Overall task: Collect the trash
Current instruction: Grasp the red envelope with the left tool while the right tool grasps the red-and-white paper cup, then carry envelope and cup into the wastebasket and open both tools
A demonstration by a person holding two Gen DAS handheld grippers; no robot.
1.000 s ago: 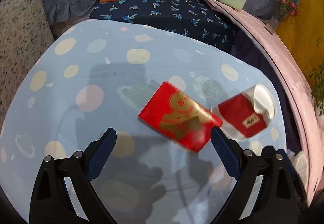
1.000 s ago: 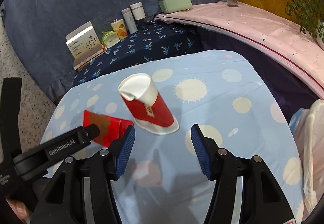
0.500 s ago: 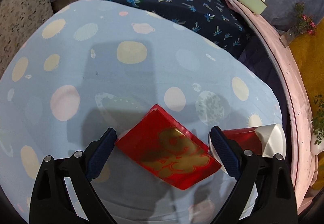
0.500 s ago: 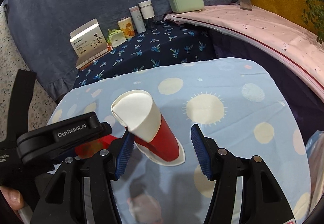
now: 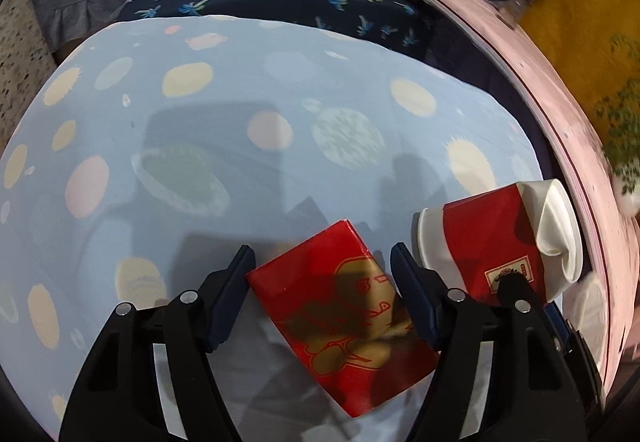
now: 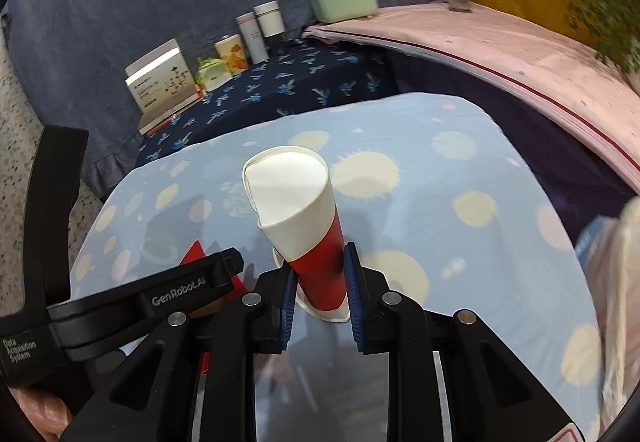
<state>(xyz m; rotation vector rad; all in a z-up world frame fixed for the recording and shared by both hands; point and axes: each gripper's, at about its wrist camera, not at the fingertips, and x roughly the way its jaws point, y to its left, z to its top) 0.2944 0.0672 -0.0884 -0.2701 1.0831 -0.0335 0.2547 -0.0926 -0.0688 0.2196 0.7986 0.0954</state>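
The red packet point(image 5: 340, 318) lies flat on the blue spotted desk point(image 5: 240, 102), and the crumpled cup point(image 6: 308, 234) stands just beside it. A second ago both hand-held grippers hovered wide short of the trash; both have just been closing. The right hand-held gripper point(image 6: 318, 284) now pinches the cup's red base between its pads, so that piece looks ready to lift. The left hand-held gripper point(image 5: 322, 276) straddles the packet, jaws narrowed to its edges; whether they press yet I cannot tell, so that grip seems unfinished. Boxes and jars point(image 6: 240, 50) line the dark cloth beyond.
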